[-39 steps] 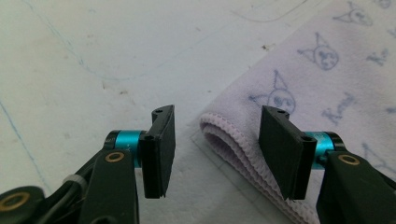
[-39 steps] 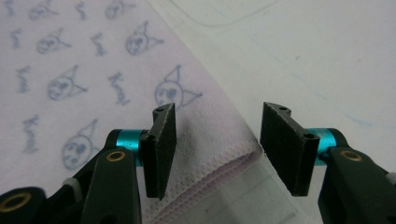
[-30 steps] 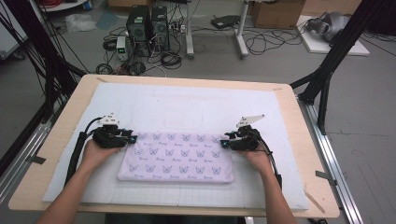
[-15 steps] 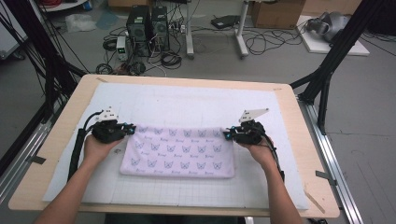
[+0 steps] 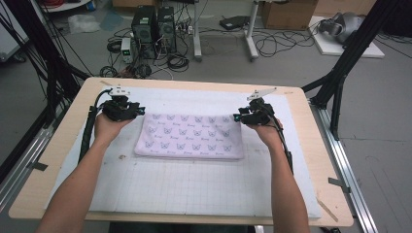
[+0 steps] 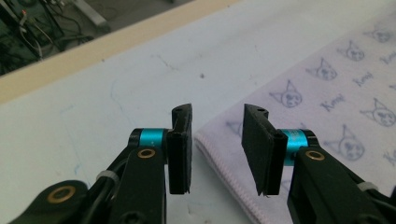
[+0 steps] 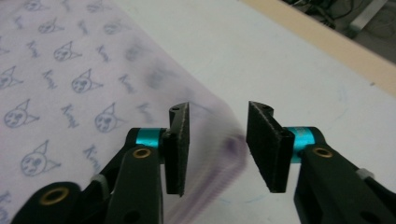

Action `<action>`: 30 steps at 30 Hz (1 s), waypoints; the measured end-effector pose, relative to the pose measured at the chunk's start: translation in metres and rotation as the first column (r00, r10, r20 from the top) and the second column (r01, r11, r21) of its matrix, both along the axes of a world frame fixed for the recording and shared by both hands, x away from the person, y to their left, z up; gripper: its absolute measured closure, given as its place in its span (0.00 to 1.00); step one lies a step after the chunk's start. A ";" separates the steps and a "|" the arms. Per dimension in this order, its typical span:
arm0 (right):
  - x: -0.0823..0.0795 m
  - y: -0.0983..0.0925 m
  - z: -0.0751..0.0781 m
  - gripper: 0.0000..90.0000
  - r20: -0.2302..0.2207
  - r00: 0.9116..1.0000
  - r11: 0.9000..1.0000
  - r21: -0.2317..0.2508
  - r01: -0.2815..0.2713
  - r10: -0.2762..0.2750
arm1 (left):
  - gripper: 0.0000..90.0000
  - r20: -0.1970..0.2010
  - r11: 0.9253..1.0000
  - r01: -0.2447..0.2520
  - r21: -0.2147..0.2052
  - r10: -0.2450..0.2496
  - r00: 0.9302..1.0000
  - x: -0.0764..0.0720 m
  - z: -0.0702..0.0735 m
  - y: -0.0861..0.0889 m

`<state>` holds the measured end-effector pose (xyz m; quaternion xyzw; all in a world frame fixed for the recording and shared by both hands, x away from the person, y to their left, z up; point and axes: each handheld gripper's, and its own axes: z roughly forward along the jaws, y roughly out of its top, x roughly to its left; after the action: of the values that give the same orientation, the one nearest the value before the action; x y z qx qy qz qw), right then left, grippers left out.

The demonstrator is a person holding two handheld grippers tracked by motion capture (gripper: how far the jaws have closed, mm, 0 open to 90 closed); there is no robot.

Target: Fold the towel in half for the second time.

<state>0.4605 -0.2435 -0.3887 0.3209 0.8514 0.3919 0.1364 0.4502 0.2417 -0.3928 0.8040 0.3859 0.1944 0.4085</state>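
So the folded cloth (image 5: 190, 136) — pale lilac with little cat faces printed on it — lay flat on the white mat (image 5: 184, 189) covering the surface (image 5: 318, 160), a bit toward the far side and roughly centred between the two hands. The left tool (image 5: 139, 111) sat right at the cloth's far left corner, and in the left gripper view its jaws had just been opening: they stood apart, with the stitched corner of the cloth (image 6: 327, 116) lying on the mat below the gap and nothing pinched between the pads. Same story on the other side — the right tool (image 5: 236, 117) hovered at the far right corner, its jaws had just been opening too, and in the right gripper view the corner of the cloth (image 7: 70, 88) looked blurred under the gap, not clamped. Both tools seemed a little above the cloth rather than touching it, though from the high view I couldn't be sure. The person's forearms came in from the near edge, one on either side of the cloth. Beyond the surface, computer towers (image 5: 154, 24) and loose cables lay on the floor.
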 end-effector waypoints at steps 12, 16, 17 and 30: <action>-0.030 0.003 0.003 0.47 0.008 0.999 0.996 0.086 -0.033 0.033 | 0.52 0.026 0.995 0.052 -0.086 -0.050 0.998 -0.042 -0.004 0.013; -0.041 0.004 0.002 0.41 0.009 0.999 0.994 0.105 -0.037 0.036 | 0.46 0.046 0.994 0.076 -0.079 -0.073 0.996 -0.055 -0.003 0.012; -0.043 0.004 0.001 0.39 0.011 0.999 0.994 0.106 -0.037 0.036 | 0.46 0.048 0.994 0.080 -0.078 -0.077 0.996 -0.058 -0.003 0.012; -0.076 0.002 -0.002 0.26 0.049 0.998 0.990 0.135 -0.044 0.038 | 0.33 0.033 0.989 0.137 -0.058 -0.135 0.990 -0.086 -0.006 0.007</action>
<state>0.3844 -0.2419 -0.3906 0.3027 0.8257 0.4590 0.1259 0.3642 0.2491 -0.3989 0.8127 0.3300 0.1661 0.4506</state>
